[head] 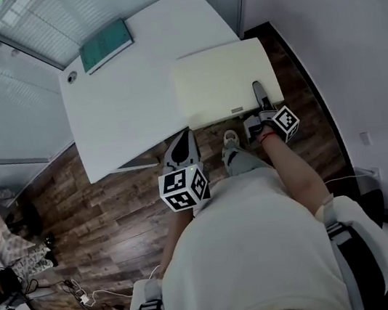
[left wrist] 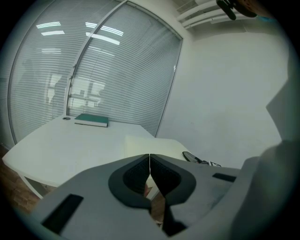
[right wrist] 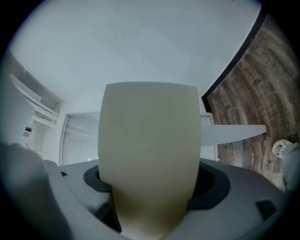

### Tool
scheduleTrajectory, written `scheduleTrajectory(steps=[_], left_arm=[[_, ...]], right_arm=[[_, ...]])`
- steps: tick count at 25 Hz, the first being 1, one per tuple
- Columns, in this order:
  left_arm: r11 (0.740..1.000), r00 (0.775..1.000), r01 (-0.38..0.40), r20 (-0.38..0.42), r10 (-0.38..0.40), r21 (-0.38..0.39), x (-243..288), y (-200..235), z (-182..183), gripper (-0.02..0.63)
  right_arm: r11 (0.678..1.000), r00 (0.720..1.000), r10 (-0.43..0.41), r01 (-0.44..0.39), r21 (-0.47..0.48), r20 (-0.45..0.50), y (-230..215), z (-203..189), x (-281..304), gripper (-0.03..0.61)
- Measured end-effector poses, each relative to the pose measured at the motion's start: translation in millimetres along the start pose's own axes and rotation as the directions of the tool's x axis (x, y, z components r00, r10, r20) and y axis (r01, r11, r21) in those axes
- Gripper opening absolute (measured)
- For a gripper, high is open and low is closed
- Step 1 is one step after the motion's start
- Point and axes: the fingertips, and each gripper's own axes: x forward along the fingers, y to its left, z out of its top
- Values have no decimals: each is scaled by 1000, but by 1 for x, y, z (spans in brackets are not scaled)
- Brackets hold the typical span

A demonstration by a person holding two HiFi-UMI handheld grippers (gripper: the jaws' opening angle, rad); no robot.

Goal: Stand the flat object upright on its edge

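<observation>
A flat cream board (head: 222,83) lies on the white table (head: 127,110) at its right end, close to the near edge. My right gripper (head: 262,99) is shut on the board's near right corner. In the right gripper view the board (right wrist: 150,140) fills the space between the jaws of the right gripper (right wrist: 150,192). My left gripper (head: 183,141) hangs just in front of the table's near edge, shut and holding nothing. In the left gripper view the left gripper (left wrist: 149,161) points over the table toward the board (left wrist: 150,143).
A green book (head: 106,45) (left wrist: 92,120) lies at the table's far corner, beside a small round hole. A glass partition with blinds (left wrist: 108,70) stands behind the table and a white wall (head: 335,31) is to the right. Cables and gear (head: 22,275) lie on the wooden floor at left.
</observation>
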Motion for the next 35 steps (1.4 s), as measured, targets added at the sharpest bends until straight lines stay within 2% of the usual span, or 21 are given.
scheduleTrajectory(steps=[10,11,12,16,35], left_arm=[[1000,1000,-8,-8,8,2,0,-1,-4,23],[1000,1000,-8,-8,8,1,0,-1,-4,23],[1000,1000,-8,-8,8,0,0,-1,-4,23],[1000,1000,-4,-8,4,-1,-1,-3,-5,23],[1000,1000,-3,-1,3,-27,-17,3,-6,23]], right_arm=[[1000,1000,-6,6,-30,14,0,3,1,410],[1000,1000,-2,2,-28,12,0,3,2,386],[1000,1000,2,-1,-22,10,2,3,2,336],[1000,1000,-6,6,5,5,3,2,1,298],[999,999,-40,40,-11,13,14,-1,-10,267]])
